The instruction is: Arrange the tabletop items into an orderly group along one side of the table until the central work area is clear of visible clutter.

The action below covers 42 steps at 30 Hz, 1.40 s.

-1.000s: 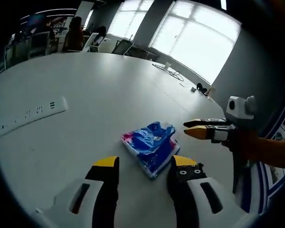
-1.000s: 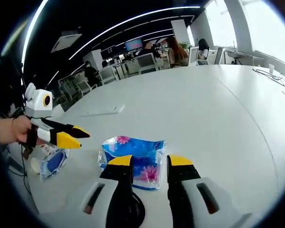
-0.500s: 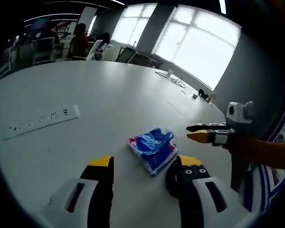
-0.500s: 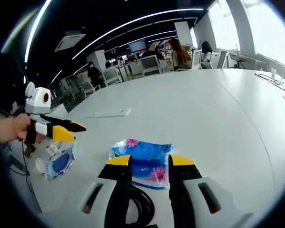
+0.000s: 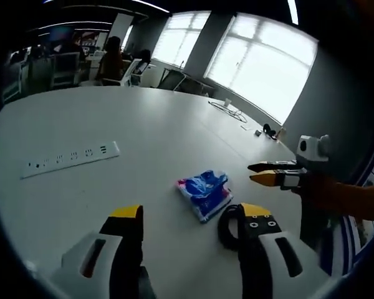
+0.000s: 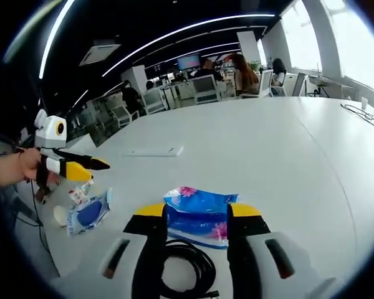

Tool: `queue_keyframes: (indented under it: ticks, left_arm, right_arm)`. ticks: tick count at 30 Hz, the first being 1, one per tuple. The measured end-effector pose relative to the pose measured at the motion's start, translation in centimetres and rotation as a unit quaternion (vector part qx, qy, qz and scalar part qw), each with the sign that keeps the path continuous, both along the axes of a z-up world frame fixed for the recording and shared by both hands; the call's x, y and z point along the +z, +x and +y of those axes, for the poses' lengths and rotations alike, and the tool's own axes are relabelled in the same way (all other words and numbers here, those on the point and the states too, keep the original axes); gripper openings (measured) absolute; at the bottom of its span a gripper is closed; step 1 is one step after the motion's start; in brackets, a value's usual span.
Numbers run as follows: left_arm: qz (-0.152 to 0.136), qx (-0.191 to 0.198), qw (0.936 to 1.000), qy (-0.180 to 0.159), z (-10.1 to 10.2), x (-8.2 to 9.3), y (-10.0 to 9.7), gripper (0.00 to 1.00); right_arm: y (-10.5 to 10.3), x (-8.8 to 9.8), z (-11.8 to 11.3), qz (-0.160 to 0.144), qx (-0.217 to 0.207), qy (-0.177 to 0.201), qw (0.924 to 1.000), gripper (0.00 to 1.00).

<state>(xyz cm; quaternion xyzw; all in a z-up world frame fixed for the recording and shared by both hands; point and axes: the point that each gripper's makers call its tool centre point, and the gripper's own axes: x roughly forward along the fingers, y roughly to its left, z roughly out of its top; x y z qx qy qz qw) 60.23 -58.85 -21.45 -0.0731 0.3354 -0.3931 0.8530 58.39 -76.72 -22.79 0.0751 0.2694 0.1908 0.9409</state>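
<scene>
A blue tissue pack (image 5: 206, 190) with pink flowers lies flat on the white table (image 5: 143, 124). Beside it lies a coiled black cable (image 5: 227, 225). My left gripper (image 5: 191, 213) is open, its yellow-tipped jaws short of the pack with nothing between them. My right gripper (image 5: 252, 173) comes in from the right, level above the table and apart from the pack. In the right gripper view the right gripper (image 6: 198, 210) is open, the tissue pack (image 6: 199, 215) just beyond its tips and the cable (image 6: 184, 271) on the table between its jaws. The left gripper (image 6: 95, 169) hovers at the left.
A white power strip (image 5: 71, 159) lies on the table at the left, and farther back as the power strip (image 6: 153, 151). A blue packet (image 6: 87, 212), a small wrapper (image 6: 78, 193) and a white round lid (image 6: 59, 215) lie under the left gripper. Thin cables (image 5: 230, 112) lie near the windows.
Both cameras have drawn back from the tissue pack, which looks smaller and farther now. The black cable coil has come into both views. The pack itself has stayed on the table.
</scene>
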Motion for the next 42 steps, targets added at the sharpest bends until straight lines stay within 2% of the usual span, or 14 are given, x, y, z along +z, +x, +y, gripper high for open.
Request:
queue_keyframes:
  ticks: [16,30,42]
  left_arm:
    - [-0.017,0.038,0.9992,-0.002,4.9,1.9,-1.3,0.66]
    - [-0.028,0.093,0.9953,-0.001,11.4,3.4,-3.2,0.66]
    - [-0.027,0.14,0.9897,0.005,16.2,3.6,-5.5,0.66]
  right_arm:
    - [-0.3,1.7,4.0,-0.009,0.04,0.001,0.9991,0.38]
    - [-0.9,2.2,8.6,-0.012,0.09,0.002,0.9958,0.38]
    - [-1.3,1.9,12.6,-0.01,0.129,0.004,0.9916,0.38]
